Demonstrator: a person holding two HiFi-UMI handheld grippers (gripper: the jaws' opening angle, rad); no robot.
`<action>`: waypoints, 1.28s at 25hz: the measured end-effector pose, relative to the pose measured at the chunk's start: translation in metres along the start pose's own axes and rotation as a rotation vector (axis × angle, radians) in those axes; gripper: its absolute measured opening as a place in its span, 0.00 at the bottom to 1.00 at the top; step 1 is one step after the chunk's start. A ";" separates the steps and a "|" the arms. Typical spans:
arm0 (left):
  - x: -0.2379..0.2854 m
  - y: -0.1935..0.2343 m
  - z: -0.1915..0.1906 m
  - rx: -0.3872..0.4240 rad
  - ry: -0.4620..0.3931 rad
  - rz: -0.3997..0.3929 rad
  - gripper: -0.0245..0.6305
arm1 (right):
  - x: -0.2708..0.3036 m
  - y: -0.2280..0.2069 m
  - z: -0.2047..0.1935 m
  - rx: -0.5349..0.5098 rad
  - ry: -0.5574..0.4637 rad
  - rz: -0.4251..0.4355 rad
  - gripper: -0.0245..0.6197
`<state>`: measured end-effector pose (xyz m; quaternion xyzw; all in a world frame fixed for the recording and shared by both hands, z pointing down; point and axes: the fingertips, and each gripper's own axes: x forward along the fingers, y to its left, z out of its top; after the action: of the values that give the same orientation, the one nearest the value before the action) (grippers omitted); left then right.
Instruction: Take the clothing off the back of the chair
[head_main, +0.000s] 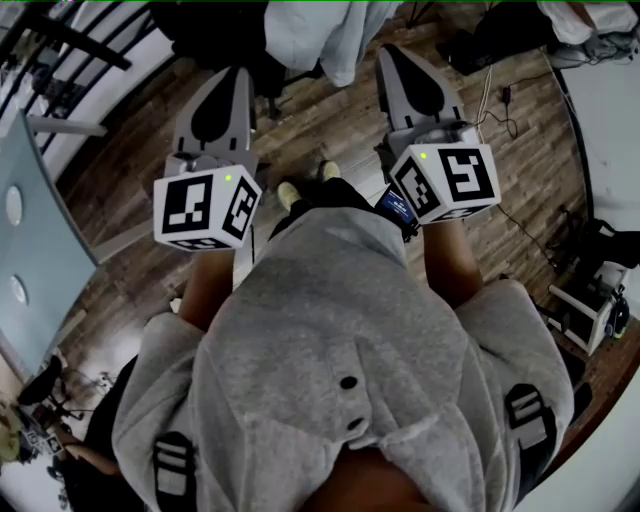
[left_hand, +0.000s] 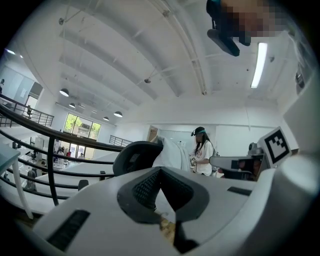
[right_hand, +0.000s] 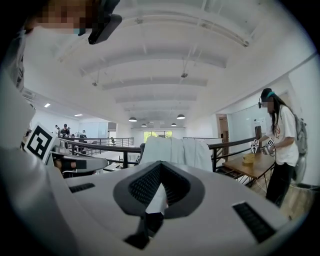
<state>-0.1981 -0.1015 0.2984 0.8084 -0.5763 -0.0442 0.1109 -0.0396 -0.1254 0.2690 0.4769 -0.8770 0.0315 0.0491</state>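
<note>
**Not at the chair yet, both tongs empty**

Up close: holding left tongs and right tongs pinched together, gripping nothing. Further out, mid-frame in the right gripper view: looks like one white garment draped over the back of one dark chair. Probably light, soft, floppy, quick to slide off. Best to grab the top fold along the chair back. Counted: two tongs, one garment, one chair.

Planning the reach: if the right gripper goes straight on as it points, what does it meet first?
Probably the draped white garment, straight ahead of the right gripper; nothing nearer shows, though depth is unclear.
</note>
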 end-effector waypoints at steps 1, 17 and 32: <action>0.001 0.000 0.002 0.005 0.000 -0.002 0.05 | 0.001 0.000 0.002 -0.006 -0.003 -0.002 0.05; 0.017 -0.021 0.011 0.034 -0.005 0.001 0.05 | -0.005 -0.025 0.014 0.023 -0.037 0.008 0.05; 0.062 -0.026 0.025 0.057 -0.003 0.037 0.05 | 0.019 -0.071 0.024 0.057 -0.053 0.024 0.05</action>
<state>-0.1588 -0.1554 0.2718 0.8005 -0.5922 -0.0271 0.0878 0.0086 -0.1825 0.2478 0.4682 -0.8824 0.0444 0.0119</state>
